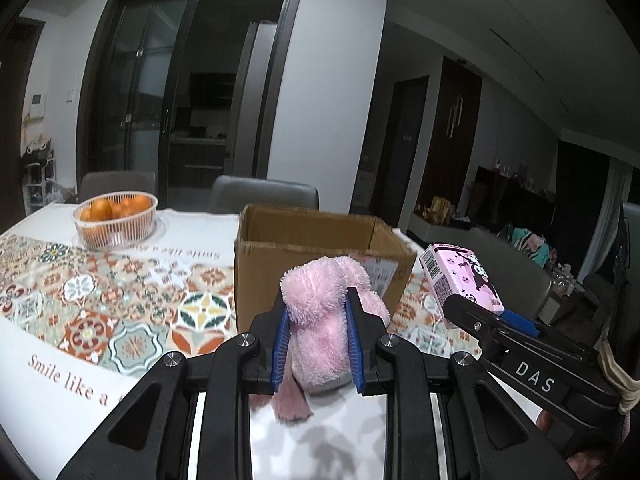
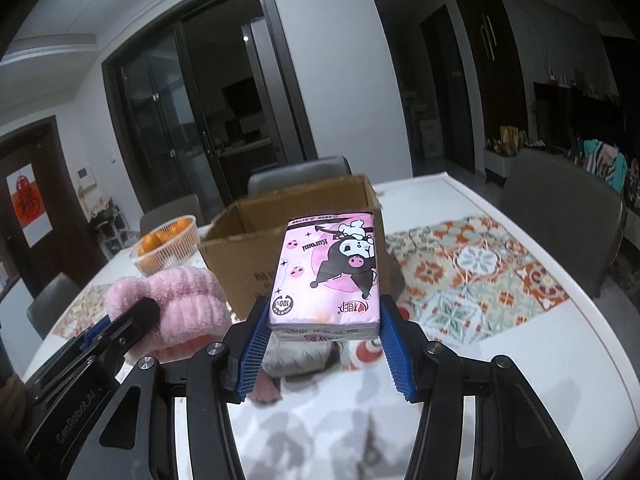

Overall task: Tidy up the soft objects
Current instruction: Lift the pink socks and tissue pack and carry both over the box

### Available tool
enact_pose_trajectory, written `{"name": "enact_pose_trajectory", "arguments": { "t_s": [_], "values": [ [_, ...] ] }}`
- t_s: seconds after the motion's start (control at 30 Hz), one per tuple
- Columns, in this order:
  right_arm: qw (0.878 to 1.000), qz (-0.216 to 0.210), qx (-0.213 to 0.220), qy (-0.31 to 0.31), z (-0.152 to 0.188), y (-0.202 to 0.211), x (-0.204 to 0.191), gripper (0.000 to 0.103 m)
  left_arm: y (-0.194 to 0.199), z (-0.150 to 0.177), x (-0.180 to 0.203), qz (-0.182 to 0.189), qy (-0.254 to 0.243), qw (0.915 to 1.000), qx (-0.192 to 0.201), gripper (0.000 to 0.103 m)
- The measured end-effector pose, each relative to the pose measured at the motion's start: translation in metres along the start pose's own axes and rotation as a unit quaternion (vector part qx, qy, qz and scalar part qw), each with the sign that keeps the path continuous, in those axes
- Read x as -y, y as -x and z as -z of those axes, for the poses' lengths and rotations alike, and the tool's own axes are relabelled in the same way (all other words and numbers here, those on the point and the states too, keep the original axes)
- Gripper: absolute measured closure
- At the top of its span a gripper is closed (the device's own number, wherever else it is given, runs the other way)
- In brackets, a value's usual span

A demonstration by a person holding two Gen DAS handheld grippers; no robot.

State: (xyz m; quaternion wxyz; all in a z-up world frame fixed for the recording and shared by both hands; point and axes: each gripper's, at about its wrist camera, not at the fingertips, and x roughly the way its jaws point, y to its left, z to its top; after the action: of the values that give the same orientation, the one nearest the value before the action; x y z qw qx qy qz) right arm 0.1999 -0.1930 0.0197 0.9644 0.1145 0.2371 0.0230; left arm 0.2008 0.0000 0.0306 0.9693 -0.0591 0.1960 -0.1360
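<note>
- The left tool [image 1: 318,332] was clamped on a pink fluffy plush [image 1: 328,312], its blue pads [image 1: 280,348] pressed into the fur on both sides.
- The plush was held off the counter [image 1: 52,360], just in front of an open cardboard box [image 1: 320,248], with a fringed pink piece hanging below it.
- In the right wrist view the same plush [image 2: 176,304] showed at the lower left, caught in the left tool's black fingers [image 2: 136,320].
- The right tool [image 2: 324,344] gripped a pink tissue pack [image 2: 326,276] printed with a cartoon figure; its blue pads [image 2: 254,348] touched the pack's near corners.
- The pack was lifted above the counter [image 2: 540,340], near the front wall of the cardboard box [image 2: 248,256], which stood upright with its top open.
- From the left wrist view the tissue pack [image 1: 460,280] sat to the right of the box, held by the right tool [image 1: 496,316].
- A white basket of oranges [image 1: 116,216] stood on the counter well to the left of the box, on a patterned cloth [image 1: 132,292] with the words "Smile like a".
- Grey chairs [image 1: 264,196] stood behind the counter.
- Under the tissue pack lay a blurred grey and pink thing; what it was could not be told.
</note>
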Motion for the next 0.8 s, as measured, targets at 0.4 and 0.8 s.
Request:
{"name": "enact_pose_trajectory", "arguments": {
  "t_s": [0.4,0.8],
  "values": [
    [0.999,-0.011,0.046,0.009,-0.035,0.001,-0.014,0.049,0.002,-0.038,-0.006,-0.010,-0.025,0.9979,0.060,0.077],
    [0.996,-0.017,0.078,0.029,-0.065,-0.010,-0.024,0.049,-0.011,-0.066,-0.012,-0.011,-0.040,0.9944,0.097,0.077]
  ]
}}
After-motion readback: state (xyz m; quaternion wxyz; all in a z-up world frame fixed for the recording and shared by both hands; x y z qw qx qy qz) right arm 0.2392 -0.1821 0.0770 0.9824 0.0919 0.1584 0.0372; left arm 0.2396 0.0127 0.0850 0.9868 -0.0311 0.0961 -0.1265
